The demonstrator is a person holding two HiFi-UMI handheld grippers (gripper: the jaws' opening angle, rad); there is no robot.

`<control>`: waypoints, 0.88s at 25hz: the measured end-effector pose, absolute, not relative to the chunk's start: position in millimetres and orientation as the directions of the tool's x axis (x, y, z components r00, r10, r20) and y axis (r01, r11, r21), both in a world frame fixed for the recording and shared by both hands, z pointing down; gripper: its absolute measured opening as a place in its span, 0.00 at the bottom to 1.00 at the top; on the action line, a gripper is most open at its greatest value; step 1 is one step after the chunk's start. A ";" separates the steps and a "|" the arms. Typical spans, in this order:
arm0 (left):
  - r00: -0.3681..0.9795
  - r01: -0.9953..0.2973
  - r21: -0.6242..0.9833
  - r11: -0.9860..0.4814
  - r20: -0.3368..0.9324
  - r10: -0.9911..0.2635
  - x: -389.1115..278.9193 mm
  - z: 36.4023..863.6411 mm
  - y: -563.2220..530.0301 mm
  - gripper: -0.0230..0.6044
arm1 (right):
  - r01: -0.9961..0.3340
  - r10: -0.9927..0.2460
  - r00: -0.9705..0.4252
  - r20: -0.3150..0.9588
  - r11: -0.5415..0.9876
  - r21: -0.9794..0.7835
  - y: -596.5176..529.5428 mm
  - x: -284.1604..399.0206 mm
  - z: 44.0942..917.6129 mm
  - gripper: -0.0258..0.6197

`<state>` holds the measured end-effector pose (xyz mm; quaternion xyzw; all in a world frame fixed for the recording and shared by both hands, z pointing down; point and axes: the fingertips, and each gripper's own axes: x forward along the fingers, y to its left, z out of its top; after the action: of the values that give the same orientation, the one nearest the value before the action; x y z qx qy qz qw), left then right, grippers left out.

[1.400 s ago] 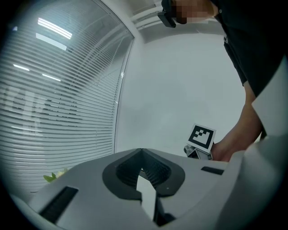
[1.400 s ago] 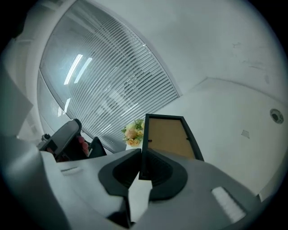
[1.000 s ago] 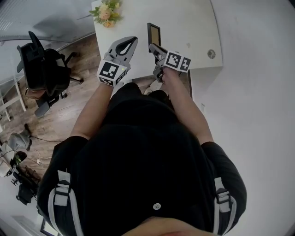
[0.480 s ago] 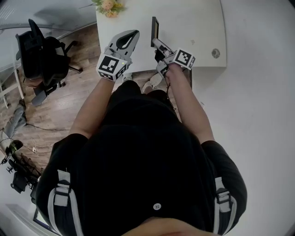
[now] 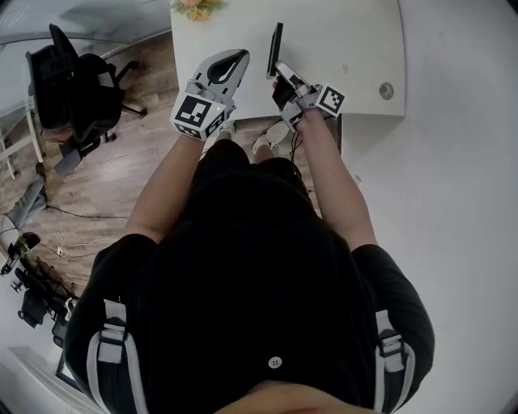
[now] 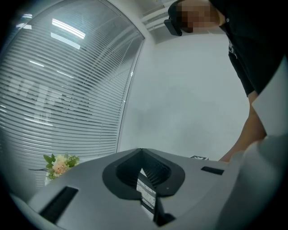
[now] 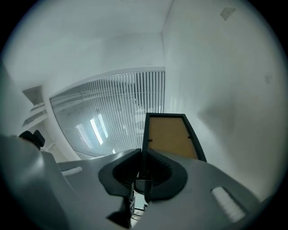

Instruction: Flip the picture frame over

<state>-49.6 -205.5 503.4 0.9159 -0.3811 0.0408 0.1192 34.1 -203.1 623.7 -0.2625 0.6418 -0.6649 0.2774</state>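
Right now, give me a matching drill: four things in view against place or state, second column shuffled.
1 picture frame
2 flowers
3 office chair
4 left tongs

A closed, nothing between them
B on the wooden floor, left of the table in the head view
C standing on edge, clamped in the right tongs
D far left corner of the table

Pairs: 1-C, 2-D, 3-B, 4-A

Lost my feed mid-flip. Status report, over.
Right gripper shut on picture frame edge. Left gripper shut, empty, alongside. Frame standing on edge over white table, brown backing visible. Flowers at far corner, well apart.
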 end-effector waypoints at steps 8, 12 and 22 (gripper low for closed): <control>0.702 -0.713 0.195 -0.674 0.180 -0.690 -49.4 511.6 -199.3 0.04 | 0.223 -0.725 -0.681 -0.108 -0.064 -0.973 -199.7 33.6 647.3 0.12; 0.701 -0.714 0.194 -0.673 0.184 -0.690 -48.4 513.7 -198.1 0.04 | 0.247 -0.722 -0.682 -0.122 -0.070 -0.966 -197.6 37.7 655.0 0.12; 0.713 -0.702 0.185 -0.688 0.183 -0.677 -35.9 511.4 -195.9 0.04 | 0.044 -0.710 -0.704 0.001 -0.046 -0.998 -193.7 67.0 666.1 0.12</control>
<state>-35.9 -195.9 511.4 0.9174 -0.3758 0.0499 0.1211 67.0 -193.7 666.1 -0.2635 0.6315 -0.6733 0.2799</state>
